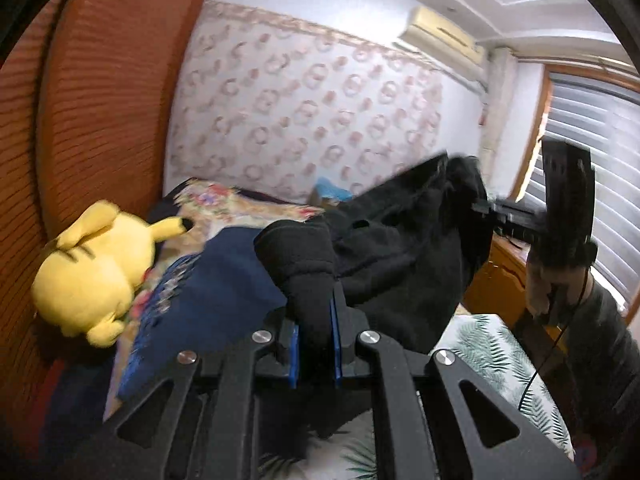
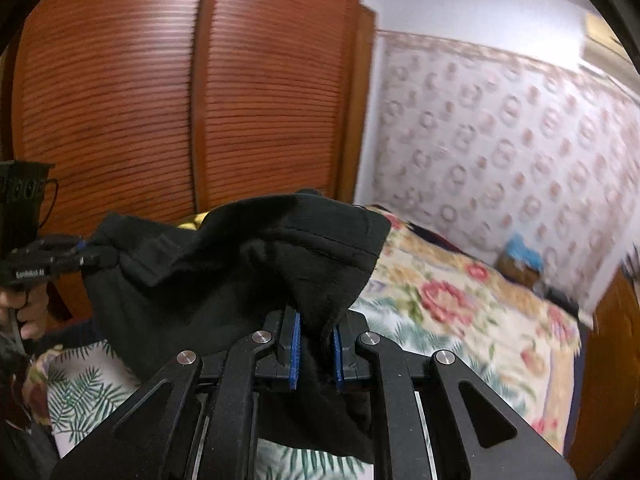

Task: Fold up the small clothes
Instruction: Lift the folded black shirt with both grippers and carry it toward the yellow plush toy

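Hanging in the air between the two tools, a black fleece garment (image 1: pixel 404 248) is stretched above the bed (image 2: pixel 460 320). The left gripper (image 1: pixel 315 344) is clenched on one bunched corner of it, the dark cloth pinched between the blue pads (image 1: pixel 294 354). The right gripper (image 2: pixel 316 354) grasps another corner, fabric wedged between its own blue ribbed pads (image 2: pixel 295 350) and draping down past them. In the left wrist view the right gripper appears at the far side, its tip biting the garment's upper edge; in the right wrist view the left gripper shows at the left border, held by a bare hand (image 2: pixel 28 312).

Below the garment the bed carries a flowered quilt (image 2: pixel 448 292) and a white sheet printed with green fern leaves (image 1: pixel 492 356). A dark blue cloth (image 1: pixel 208 284) lies on the quilt beside a yellow Pikachu plush (image 1: pixel 92 272), which rests against the louvred wooden wardrobe doors (image 2: pixel 192 92). Patterned wallpaper (image 1: pixel 320 112) covers the far wall, with an air conditioner (image 1: pixel 440 34) mounted high and window blinds (image 1: pixel 604 184) to the right. Both views are blurred.
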Demonstrator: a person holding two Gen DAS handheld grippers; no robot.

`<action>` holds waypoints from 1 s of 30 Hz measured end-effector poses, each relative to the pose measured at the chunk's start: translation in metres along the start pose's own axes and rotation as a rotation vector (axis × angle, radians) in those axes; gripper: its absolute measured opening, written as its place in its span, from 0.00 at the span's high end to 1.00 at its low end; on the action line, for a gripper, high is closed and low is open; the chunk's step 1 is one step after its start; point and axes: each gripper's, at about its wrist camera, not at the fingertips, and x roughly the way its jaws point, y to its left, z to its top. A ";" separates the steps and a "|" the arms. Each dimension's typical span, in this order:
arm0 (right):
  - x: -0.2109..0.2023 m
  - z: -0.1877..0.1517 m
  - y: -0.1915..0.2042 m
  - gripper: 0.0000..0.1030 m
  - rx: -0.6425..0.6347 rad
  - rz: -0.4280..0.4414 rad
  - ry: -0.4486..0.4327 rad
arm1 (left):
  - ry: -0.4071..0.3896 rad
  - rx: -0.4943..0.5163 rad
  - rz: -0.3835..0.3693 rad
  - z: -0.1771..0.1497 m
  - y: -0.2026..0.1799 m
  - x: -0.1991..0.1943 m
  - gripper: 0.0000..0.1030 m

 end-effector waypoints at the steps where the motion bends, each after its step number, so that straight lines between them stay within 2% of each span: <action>1: 0.012 0.008 0.006 0.91 -0.026 0.010 0.007 | 0.004 -0.016 0.014 -0.004 0.008 0.002 0.92; 8: 0.114 0.044 0.044 0.91 -0.157 0.054 0.100 | 0.036 -0.109 0.077 -0.029 0.051 0.017 0.92; 11: 0.139 0.048 0.051 0.91 -0.174 0.061 0.112 | 0.031 -0.127 0.088 -0.036 0.058 0.019 0.92; 19: 0.176 0.055 0.064 0.91 -0.221 0.102 0.136 | -0.014 -0.202 0.129 -0.059 0.070 0.016 0.91; 26: 0.210 0.054 0.075 0.90 -0.220 0.137 0.147 | -0.025 -0.208 0.180 -0.074 0.072 0.017 0.91; 30: 0.229 0.056 0.075 0.84 -0.183 0.103 0.167 | -0.008 -0.212 0.188 -0.077 0.072 0.018 0.91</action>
